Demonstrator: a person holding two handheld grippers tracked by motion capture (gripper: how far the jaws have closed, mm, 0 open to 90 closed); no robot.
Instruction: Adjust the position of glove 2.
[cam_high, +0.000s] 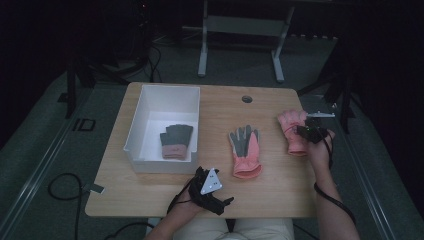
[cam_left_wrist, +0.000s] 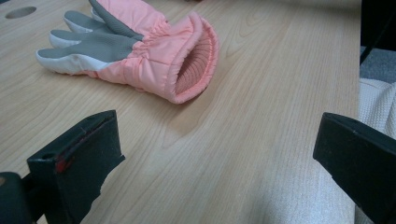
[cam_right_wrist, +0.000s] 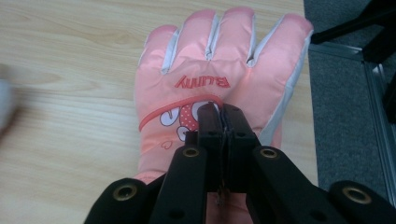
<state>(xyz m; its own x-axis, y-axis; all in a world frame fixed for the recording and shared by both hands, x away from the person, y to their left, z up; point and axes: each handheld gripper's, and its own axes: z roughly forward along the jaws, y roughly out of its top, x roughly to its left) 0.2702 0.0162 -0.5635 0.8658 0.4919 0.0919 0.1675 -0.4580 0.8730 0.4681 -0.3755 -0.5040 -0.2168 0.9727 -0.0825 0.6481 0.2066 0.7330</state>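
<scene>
Dim flooring surrounds the pale wooden counter (cam_high: 270, 190), where the right claw (cam_right_wrist: 219, 112), clenched on the back of the pink padded glove (cam_right_wrist: 224, 60) by the counter's right edge, should pinch enough fabric before lifting, while the left claw (cam_left_wrist: 210, 154) waits released.

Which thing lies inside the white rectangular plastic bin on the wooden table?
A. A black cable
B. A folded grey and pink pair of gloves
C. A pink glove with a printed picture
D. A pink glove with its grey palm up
B: in the high view, the folded grey and pink pair of gloves rests on the floor of the white rectangular plastic bin.
</scene>
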